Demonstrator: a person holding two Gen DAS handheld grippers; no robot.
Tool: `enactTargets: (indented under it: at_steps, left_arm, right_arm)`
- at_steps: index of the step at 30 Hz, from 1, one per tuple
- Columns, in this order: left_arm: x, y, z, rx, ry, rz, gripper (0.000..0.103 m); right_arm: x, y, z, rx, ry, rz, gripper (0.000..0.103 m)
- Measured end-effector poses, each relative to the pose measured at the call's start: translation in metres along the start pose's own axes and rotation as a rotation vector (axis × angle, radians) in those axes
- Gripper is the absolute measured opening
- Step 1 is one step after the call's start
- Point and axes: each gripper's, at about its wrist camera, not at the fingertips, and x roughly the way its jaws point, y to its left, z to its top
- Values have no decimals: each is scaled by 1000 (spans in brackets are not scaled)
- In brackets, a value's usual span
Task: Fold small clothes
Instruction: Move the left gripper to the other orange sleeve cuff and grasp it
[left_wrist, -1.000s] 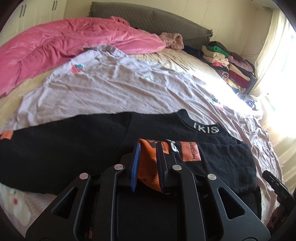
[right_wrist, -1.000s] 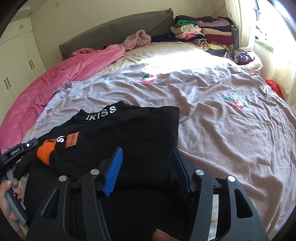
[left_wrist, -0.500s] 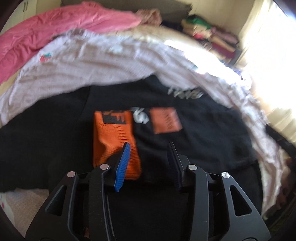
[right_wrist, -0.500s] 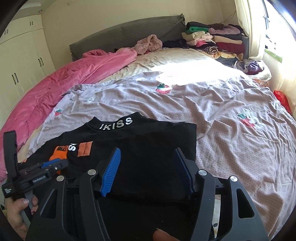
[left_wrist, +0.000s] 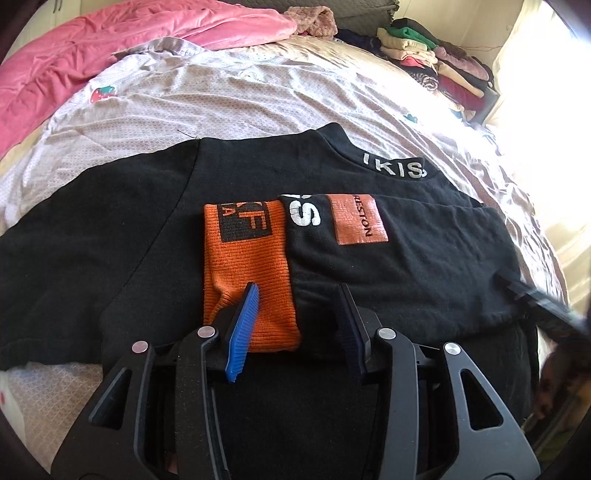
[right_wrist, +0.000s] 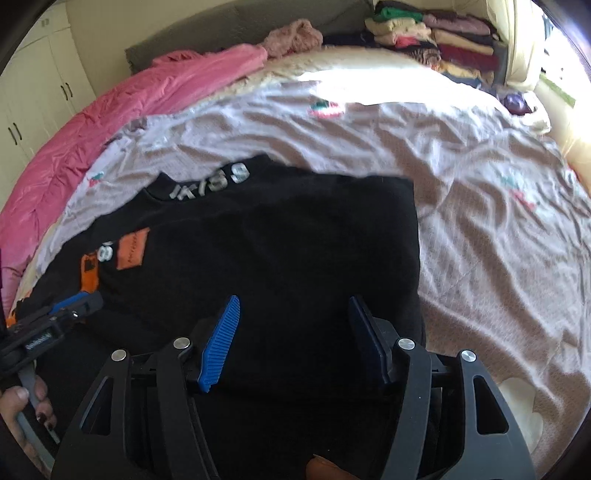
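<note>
Black long-sleeved knit top with white collar lettering (left_wrist: 258, 177) lies flat on the bed, directly in front of and partly under both grippers; its sleeve is folded across the chest, ending in a ribbed orange cuff (left_wrist: 247, 266) with a black printed square; beside the cuff a white "S" and a shiny orange rectangular patch (left_wrist: 357, 219) with dark lettering.

Left gripper (left_wrist: 295, 321): jaws part open, just been opening, nothing gripped; the blue ridged pad (left_wrist: 243, 328) sits over the near end of the orange cuff, the dark pad (left_wrist: 351, 325) over black fabric; cuff edge lies between the jaws but the pads do not press it.

Right gripper (right_wrist: 291, 336): jaws wide apart, just been opening further, holding nothing; black fabric of the top's right half (right_wrist: 295, 240) spreads between and ahead of the fingers; cannot tell whether the tips touch the cloth; this view is motion-blurred.

Seen from the right wrist, the left gripper's tip (right_wrist: 66, 306) is at the left edge near the cuff, held by a hand with dark nail polish (right_wrist: 26, 406).

Bed cover: wrinkled pale lilac dotted sheet with small strawberry motifs (left_wrist: 258, 96); soft matte; puffy pink quilt (left_wrist: 110, 40) bunched at the far left; stack of folded clothes (left_wrist: 436, 62) at the far right corner.
</note>
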Motion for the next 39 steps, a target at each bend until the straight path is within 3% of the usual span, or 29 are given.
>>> enactTargets:
  at_steps: [2, 9, 13, 20, 24, 34, 39]
  left_arm:
    - [-1, -1, 0, 0, -2, -4, 36]
    - [-12, -3, 2, -2, -35, 7, 56]
    - [-21, -4, 4, 0, -62, 24, 61]
    - [-37, -3, 5, 7, -106, 71, 83]
    - [-49, -1, 2, 27, -129, 108, 93]
    - [-81, 25, -4, -40, -199, 145, 94]
    - [-103, 38, -11, -48, -256, 215, 94]
  right_arm:
    - [11, -9, -5, 27, 27, 24, 61]
    - [-6, -3, -9, 22, -12, 35, 69]
    - [-16, -4, -12, 38, -25, 55, 69]
    - [-31, 6, -11, 11, -51, 60, 74]
    - [-38, 15, -12, -7, -69, 71, 84]
    - [-65, 44, -10, -74, -134, 102, 85]
    - [-74, 62, -8, -101, -149, 124, 85]
